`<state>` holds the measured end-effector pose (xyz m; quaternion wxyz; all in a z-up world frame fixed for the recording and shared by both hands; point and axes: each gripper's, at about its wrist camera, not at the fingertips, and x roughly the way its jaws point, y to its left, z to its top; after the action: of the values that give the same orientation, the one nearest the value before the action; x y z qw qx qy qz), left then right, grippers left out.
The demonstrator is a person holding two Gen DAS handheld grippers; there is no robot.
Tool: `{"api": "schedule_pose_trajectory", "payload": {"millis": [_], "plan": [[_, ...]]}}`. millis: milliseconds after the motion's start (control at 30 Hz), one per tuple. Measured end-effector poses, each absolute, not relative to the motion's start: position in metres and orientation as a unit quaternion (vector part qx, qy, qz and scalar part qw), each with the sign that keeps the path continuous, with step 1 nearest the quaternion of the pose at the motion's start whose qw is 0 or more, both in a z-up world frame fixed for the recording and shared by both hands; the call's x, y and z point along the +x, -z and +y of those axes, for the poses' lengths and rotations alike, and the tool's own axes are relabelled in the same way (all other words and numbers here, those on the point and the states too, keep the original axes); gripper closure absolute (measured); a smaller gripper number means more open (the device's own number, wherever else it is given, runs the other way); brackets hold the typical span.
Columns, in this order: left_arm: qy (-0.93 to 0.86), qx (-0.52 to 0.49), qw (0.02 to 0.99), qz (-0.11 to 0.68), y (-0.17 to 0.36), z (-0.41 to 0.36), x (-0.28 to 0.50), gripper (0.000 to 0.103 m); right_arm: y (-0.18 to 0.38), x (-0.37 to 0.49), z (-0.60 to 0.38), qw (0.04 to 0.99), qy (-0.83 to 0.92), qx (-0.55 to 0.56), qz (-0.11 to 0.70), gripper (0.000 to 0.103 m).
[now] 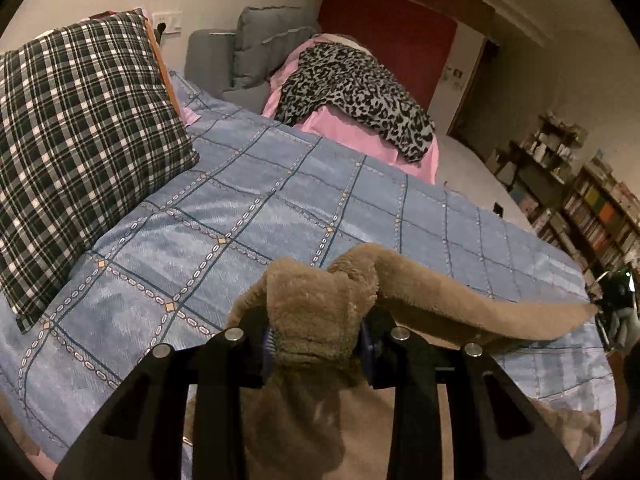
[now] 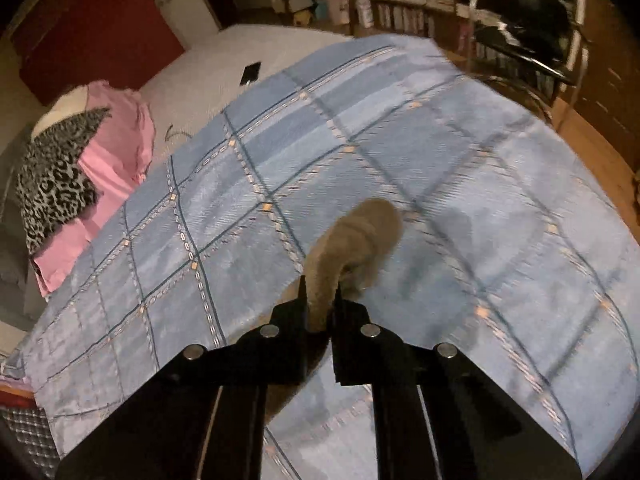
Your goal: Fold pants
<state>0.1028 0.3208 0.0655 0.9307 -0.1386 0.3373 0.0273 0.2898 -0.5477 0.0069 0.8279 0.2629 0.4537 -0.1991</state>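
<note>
The brown fleece pants [image 1: 320, 304] hang bunched between the fingers of my left gripper [image 1: 316, 344], which is shut on them above the blue checked bedspread [image 1: 280, 200]. A stretch of the fabric runs off to the right. In the right wrist view my right gripper [image 2: 320, 304] is shut on another fold of the pants [image 2: 360, 236], held above the bedspread [image 2: 440, 160]. The rest of the pants hangs below both grippers, mostly hidden.
A plaid pillow [image 1: 80, 140] lies at the left of the bed. Pink and leopard-print cloth [image 1: 352, 88] is piled beyond the far edge by a grey armchair [image 1: 248, 48]. Bookshelves [image 1: 580, 208] and a black chair [image 2: 528, 24] stand past the bed.
</note>
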Motion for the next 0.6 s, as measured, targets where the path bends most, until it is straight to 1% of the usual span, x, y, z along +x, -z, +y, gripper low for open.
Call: {"api": "schedule_pose_trajectory", "payload": {"millis": [133, 267, 600], "plan": [[-0.006, -0.136, 0.933, 0.333, -0.069, 0.326, 0.097, 0.07, -0.027, 0.218, -0.559, 0.83, 0.208, 0.287, 0.43, 0.094], [0.007, -0.15, 0.933, 0.326, -0.066, 0.333, 0.084, 0.07, -0.034, 0.15, -0.565, 0.829, 0.216, 0.292, 0.425, 0.094], [0.021, -0.16, 0.93, 0.33, -0.055, 0.341, 0.032, 0.07, -0.013, -0.002, -0.557, 0.824, 0.227, 0.324, 0.407, 0.094]]}}
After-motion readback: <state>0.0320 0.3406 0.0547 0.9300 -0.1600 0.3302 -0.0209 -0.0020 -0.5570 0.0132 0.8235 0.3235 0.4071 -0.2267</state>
